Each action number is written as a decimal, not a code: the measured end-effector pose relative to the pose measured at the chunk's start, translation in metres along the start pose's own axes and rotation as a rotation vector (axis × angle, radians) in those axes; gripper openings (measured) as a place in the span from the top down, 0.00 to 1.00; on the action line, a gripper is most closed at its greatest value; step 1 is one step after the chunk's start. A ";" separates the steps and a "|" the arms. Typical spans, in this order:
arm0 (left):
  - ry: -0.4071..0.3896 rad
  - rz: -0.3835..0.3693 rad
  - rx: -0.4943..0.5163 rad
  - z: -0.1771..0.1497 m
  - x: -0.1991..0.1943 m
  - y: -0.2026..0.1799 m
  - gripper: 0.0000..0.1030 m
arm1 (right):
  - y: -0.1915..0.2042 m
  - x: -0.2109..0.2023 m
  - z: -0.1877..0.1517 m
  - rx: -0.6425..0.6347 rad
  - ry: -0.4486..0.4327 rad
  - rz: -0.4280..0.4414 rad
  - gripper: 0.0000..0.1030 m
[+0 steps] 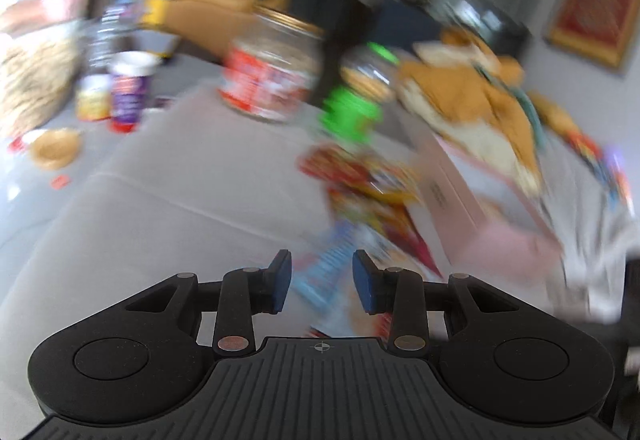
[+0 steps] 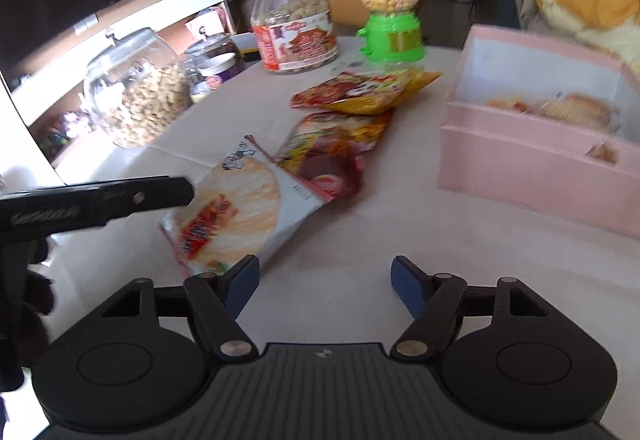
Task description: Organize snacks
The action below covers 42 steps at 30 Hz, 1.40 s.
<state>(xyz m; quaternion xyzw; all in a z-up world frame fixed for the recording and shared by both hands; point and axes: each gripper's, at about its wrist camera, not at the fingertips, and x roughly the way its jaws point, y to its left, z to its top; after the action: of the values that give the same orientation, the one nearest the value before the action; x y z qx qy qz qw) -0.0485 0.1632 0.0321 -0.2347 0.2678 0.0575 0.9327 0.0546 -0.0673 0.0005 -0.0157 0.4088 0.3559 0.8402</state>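
White cloth covers the table [image 2: 360,240], where three crinkly foil snack packets [image 2: 240,208] lie beside a pink cardboard box [image 2: 520,160]. The right gripper [image 2: 324,280] hovers empty, jaws wide apart. The left gripper [image 1: 322,284] stands partly open above the packets, gripping nothing.

No print on the snack packets [image 2: 248,208] is legible.

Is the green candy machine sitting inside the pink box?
No, the green gumball machine with a clear globe stands on the white table, left of the pink cardboard box.
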 end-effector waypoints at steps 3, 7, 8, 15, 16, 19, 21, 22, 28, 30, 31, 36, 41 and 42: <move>-0.046 0.056 -0.082 0.005 -0.011 0.022 0.63 | 0.020 0.014 0.009 0.083 0.031 0.020 0.17; -0.064 0.095 -0.097 0.005 -0.020 0.033 0.63 | 0.062 0.044 0.026 0.073 0.041 -0.093 0.17; -0.063 0.098 -0.099 0.005 -0.021 0.035 0.63 | 0.070 0.052 0.030 0.069 0.052 -0.106 0.16; 0.035 0.020 -0.130 -0.008 -0.011 0.035 0.63 | 0.072 0.047 0.024 -0.027 0.040 -0.115 0.39; 0.054 -0.001 -0.149 -0.011 -0.006 0.032 0.63 | 0.062 0.036 0.020 -0.028 0.034 -0.103 0.43; 0.086 -0.027 -0.174 -0.013 0.010 0.020 0.63 | 0.034 0.009 0.006 -0.064 0.008 -0.172 0.51; 0.082 -0.017 -0.133 -0.011 0.017 0.005 0.63 | 0.014 -0.004 -0.003 -0.086 -0.018 -0.252 0.52; 0.072 -0.019 -0.089 -0.010 0.018 -0.007 0.63 | 0.002 -0.010 -0.005 -0.074 -0.021 -0.259 0.52; 0.096 -0.028 0.275 -0.019 0.031 -0.088 0.63 | -0.056 -0.033 -0.017 0.014 -0.084 -0.304 0.33; 0.088 0.010 0.397 -0.030 0.033 -0.108 0.61 | -0.068 -0.034 -0.024 0.044 -0.119 -0.327 0.21; 0.069 0.060 0.472 -0.037 0.035 -0.116 0.61 | -0.073 -0.035 -0.027 0.064 -0.136 -0.312 0.21; 0.079 0.170 0.566 -0.040 0.044 -0.113 0.62 | -0.082 -0.043 -0.028 0.121 -0.166 -0.278 0.21; 0.169 0.028 0.579 -0.041 0.052 -0.106 0.34 | -0.081 -0.041 -0.030 0.118 -0.167 -0.276 0.19; 0.180 -0.009 0.572 -0.040 0.052 -0.105 0.29 | -0.080 -0.041 -0.031 0.117 -0.166 -0.273 0.18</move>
<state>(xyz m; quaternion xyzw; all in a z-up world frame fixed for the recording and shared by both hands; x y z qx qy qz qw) 0.0015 0.0506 0.0177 0.0325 0.3536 -0.0453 0.9337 0.0660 -0.1612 -0.0128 0.0075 0.3522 0.2140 0.9111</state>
